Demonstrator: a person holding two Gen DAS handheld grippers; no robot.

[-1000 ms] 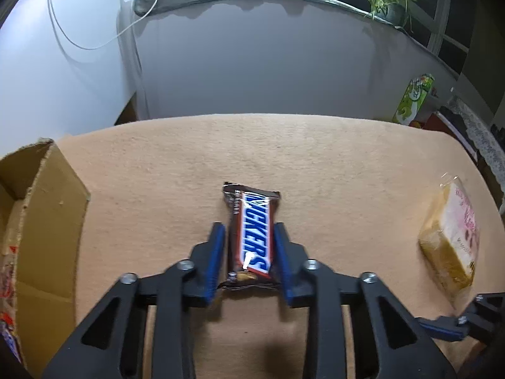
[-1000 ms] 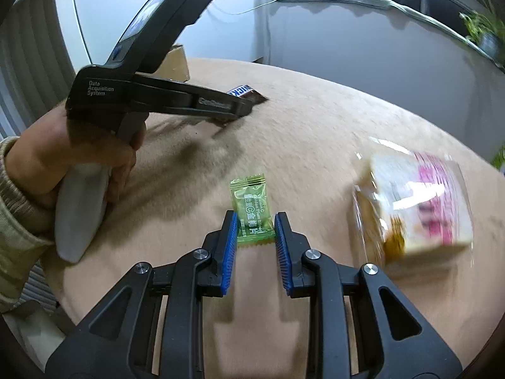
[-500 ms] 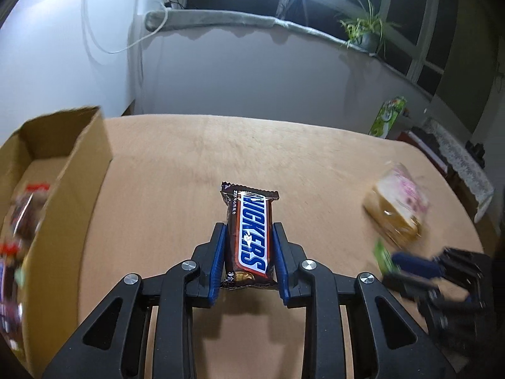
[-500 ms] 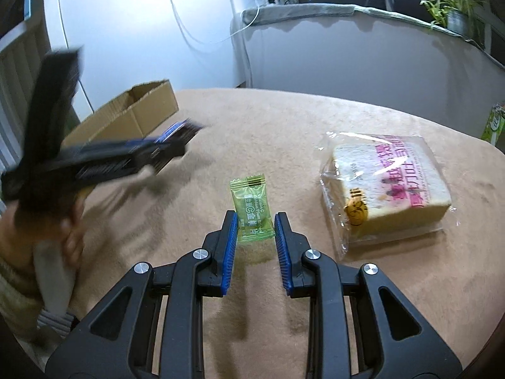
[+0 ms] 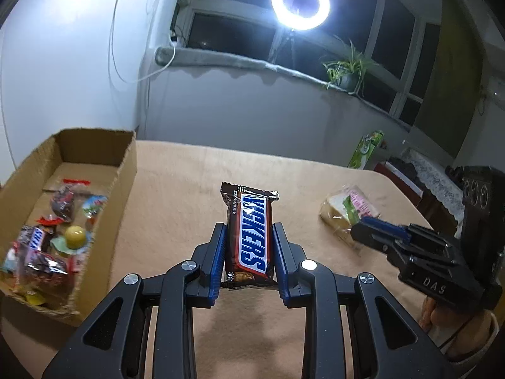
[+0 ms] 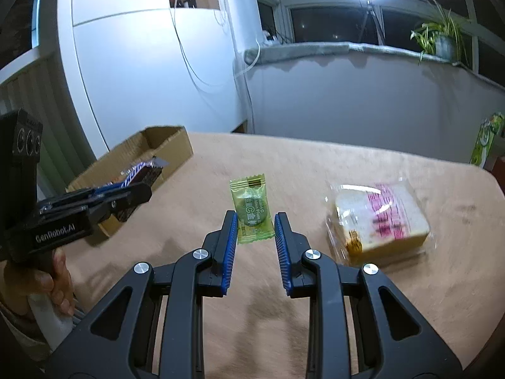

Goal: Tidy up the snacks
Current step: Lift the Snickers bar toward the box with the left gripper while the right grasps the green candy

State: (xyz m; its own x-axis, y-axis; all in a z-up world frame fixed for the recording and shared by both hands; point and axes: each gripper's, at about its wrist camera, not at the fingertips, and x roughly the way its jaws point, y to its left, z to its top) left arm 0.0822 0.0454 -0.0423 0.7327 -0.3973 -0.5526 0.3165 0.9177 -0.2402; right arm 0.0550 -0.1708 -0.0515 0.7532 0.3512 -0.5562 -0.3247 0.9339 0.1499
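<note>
My left gripper [image 5: 249,237] is shut on a brown Snickers bar [image 5: 251,237] and holds it in the air above the table. It also shows in the right wrist view [image 6: 139,183], beside the cardboard box [image 6: 170,148]. The box [image 5: 123,170] is open at the left and holds several wrapped snacks. My right gripper [image 6: 255,224] is shut on a green candy packet [image 6: 252,210] and holds it off the table. It also shows in the left wrist view [image 5: 375,230].
A wrapped slice of bread [image 6: 382,221] lies on the tan table [image 6: 315,164] at the right; it also shows in the left wrist view [image 5: 344,211]. A green carton [image 5: 366,151] stands past the far edge. A ring light [image 5: 300,3] shines at the window.
Both grippers have lifted their snacks off the table. The left one has risen with the Snickers and the box interior has come into view. The right has risen with the green packet.
</note>
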